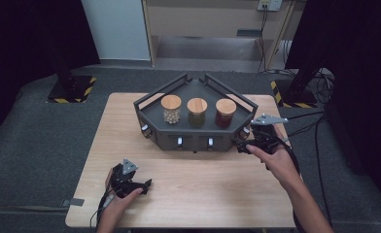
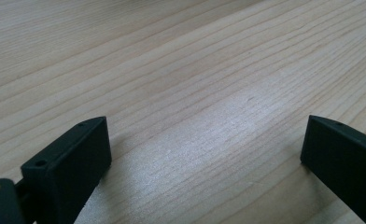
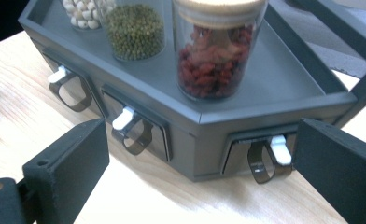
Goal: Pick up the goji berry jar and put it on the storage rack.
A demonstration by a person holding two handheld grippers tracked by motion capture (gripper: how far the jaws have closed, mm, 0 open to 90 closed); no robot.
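So the right hand-held gripper (image 1: 243, 145) sits right up against the front right corner of the dark grey metal angular rack (image 1: 145, 104), jaws spread wide with nothing between them. In the right gripper view the rack's small drawer front with the white tab and bent metal loop pull (image 3: 270, 158) is straight ahead of that gripper, a bit toward its right jaw, close but not touched as far as I can see. Two more of those white-tab loop pulls (image 3: 130, 128) run off toward its left jaw side along the rack's front. Up on the rack's tray, beyond the gripper, three clear glass jars with round wooden lids stand in a row: the jar of red bits (image 3: 216, 51) is nearest and dead ahead, then the jar of green beans (image 3: 134, 30) to its left, then the jar of pale whitish beans (image 3: 83, 11) farthest off. The left hand-held gripper (image 1: 147, 183) is well away from all that, resting low on the light wooden worktop (image 1: 203, 194) near the person's edge, held in the left hand (image 1: 118, 201). Its jaws are wide apart too, and in the left gripper view there's plain wood grain between them. The right hand (image 1: 276, 162) holds the right gripper from behind, with cables trailing off to its right.
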